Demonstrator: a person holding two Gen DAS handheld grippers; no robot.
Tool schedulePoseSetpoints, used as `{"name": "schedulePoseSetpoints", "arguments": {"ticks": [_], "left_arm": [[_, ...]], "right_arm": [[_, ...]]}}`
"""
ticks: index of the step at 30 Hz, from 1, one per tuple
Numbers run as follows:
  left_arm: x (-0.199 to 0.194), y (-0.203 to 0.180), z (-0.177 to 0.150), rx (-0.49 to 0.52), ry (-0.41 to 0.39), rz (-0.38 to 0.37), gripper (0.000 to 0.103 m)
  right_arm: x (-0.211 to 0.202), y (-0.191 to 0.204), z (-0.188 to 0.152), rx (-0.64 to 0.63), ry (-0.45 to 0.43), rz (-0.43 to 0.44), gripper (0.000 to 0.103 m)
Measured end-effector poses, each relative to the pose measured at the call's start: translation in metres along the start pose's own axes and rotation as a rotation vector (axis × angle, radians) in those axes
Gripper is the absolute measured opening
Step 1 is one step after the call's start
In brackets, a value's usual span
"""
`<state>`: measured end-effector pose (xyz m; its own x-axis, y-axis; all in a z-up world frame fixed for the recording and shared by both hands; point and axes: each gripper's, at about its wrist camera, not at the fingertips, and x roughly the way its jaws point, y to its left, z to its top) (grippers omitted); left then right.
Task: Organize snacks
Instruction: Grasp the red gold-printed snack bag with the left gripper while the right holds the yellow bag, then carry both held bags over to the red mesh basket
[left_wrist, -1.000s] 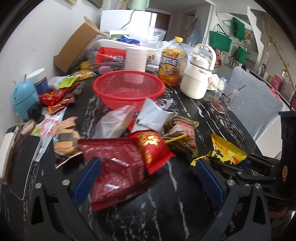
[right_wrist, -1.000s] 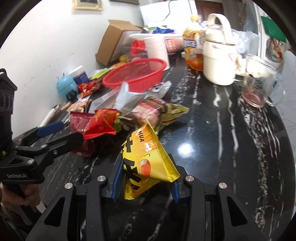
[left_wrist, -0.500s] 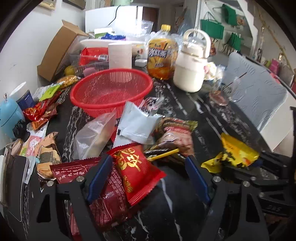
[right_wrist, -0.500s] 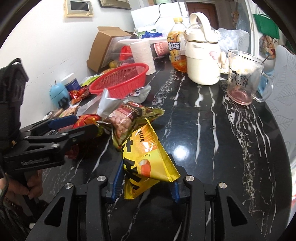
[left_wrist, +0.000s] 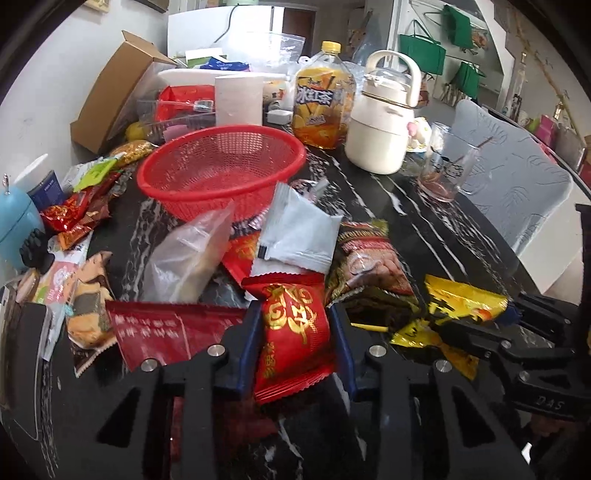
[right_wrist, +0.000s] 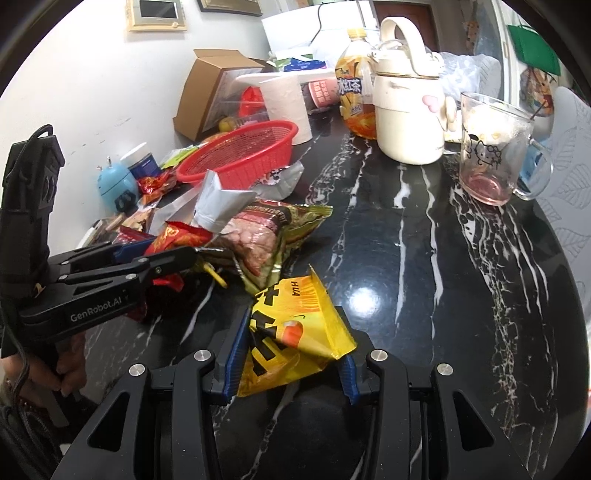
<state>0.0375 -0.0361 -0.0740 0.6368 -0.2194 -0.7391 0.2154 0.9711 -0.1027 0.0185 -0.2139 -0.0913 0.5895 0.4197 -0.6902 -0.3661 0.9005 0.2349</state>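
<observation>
Snacks lie heaped at the centre of my left wrist view, and the one I have is the red packet with gold lettering — glossy, crinkled foil, low in the frame. My left gripper points steeply down at it; its jaws have just been closing, and the blue pads now press the packet from both sides. In my right wrist view the right gripper tilts down the same way at the bottom centre, its jaws closed on a yellow packet, a creased triangular pouch with black print. Above the heap, upper centre of the left view, sits the red basket — round, meshed plastic. All of it rests on a black table, polished stone with white veins. At the lower left of the right view a hand grips the left tool's handle.
</observation>
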Motion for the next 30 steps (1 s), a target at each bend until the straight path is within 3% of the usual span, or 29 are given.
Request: {"name": "schedulePoseSetpoints", "arguments": {"ticks": [12, 23, 26, 30], "left_arm": [[-0.009, -0.015, -0.033, -0.010, 0.092, -0.127, 0.034], [-0.007, -0.023, -0.042, 0.025, 0.111, -0.113, 0.035], [-0.007, -0.025, -0.045, 0.040, 0.093, -0.104, 0.035], [-0.009, -0.026, -0.048, 0.053, 0.068, -0.090, 0.035]], "right_arm": [[-0.011, 0.001, -0.019, 0.008, 0.040, -0.012, 0.042], [-0.019, 0.008, -0.034, -0.011, 0.070, -0.016, 0.043], [-0.017, 0.007, -0.033, -0.010, 0.059, -0.032, 0.052], [-0.009, 0.004, -0.033, 0.012, 0.058, -0.029, 0.048]]}}
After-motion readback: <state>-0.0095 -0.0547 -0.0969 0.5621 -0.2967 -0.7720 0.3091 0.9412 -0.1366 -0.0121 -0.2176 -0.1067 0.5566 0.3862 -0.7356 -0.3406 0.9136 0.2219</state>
